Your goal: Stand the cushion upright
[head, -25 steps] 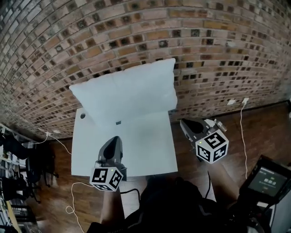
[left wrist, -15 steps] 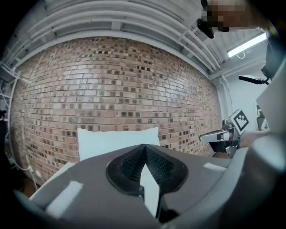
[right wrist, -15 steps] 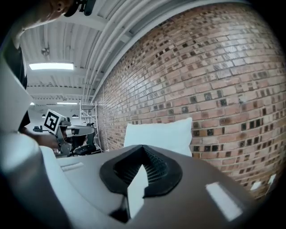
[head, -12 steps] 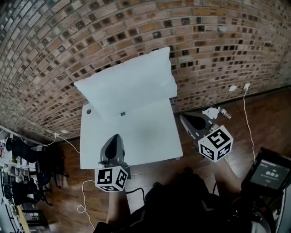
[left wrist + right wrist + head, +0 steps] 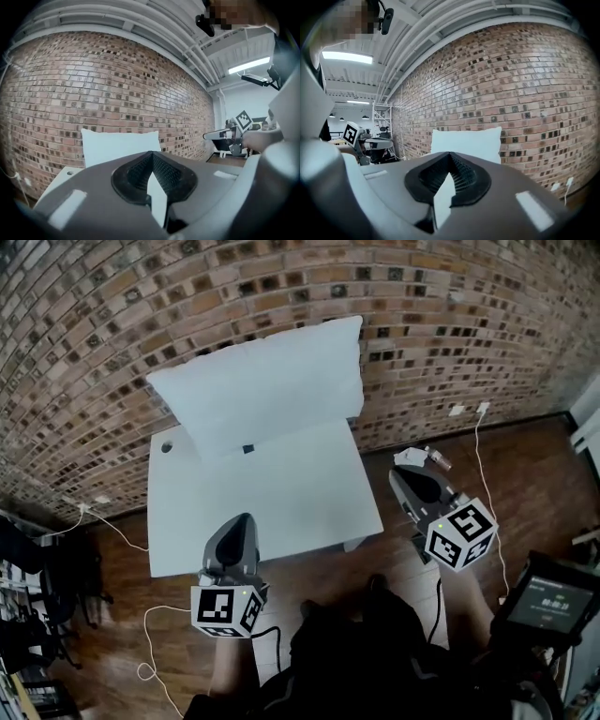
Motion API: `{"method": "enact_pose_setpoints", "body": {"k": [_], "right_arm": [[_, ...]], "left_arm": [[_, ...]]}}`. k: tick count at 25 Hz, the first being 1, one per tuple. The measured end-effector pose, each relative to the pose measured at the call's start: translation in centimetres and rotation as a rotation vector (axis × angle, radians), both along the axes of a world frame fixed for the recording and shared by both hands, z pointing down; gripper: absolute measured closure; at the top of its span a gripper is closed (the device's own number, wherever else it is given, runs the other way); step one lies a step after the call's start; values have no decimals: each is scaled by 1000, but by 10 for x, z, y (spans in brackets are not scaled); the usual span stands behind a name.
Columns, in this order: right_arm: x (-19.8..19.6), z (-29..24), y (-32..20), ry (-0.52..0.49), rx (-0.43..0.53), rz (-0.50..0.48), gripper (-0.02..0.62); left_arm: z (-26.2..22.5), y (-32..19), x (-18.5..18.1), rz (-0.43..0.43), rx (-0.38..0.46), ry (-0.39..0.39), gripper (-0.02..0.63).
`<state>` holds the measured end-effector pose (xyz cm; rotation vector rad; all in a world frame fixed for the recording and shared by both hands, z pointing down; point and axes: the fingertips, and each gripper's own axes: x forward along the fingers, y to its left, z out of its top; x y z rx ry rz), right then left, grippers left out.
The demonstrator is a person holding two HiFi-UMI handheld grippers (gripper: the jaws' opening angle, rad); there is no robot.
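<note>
Left gripper [image 5: 240,521], right gripper [image 5: 406,475] — both drawn back from cushion [image 5: 265,385].

Centre of frame: the table [image 5: 281,512] lies open below the cushion [image 5: 262,390]. Upper frame: the cushion, set against the brick wall [image 5: 84,352], closes off the table's far edge.

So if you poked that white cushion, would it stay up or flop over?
Probably soft and light: the cushion looks plump and pillowy. It likely stands only because it seems propped against the brick wall; a sideways push might topple it onto the table.
</note>
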<state>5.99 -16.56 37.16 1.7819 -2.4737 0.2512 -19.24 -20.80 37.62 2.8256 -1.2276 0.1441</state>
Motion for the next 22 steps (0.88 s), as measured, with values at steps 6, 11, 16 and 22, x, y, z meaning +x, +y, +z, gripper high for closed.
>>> {"method": "enact_pose_setpoints", "body": {"k": [6,11,16,22], "right_arm": [[-11,-8,14,-6,7,-31,589],[-2,-27,24,28,64,-65,589],[19,-33,32,10,66,-53,589],[33,-26,33,-16,64,-52,589]], "left_arm": [[-12,17,-6,-15,29,12,606],[-19,28,8,-23,36,25,606],[-36,40,25,-24,62,-14,606],[-27,45,33,-33,53,-24,606]]}}
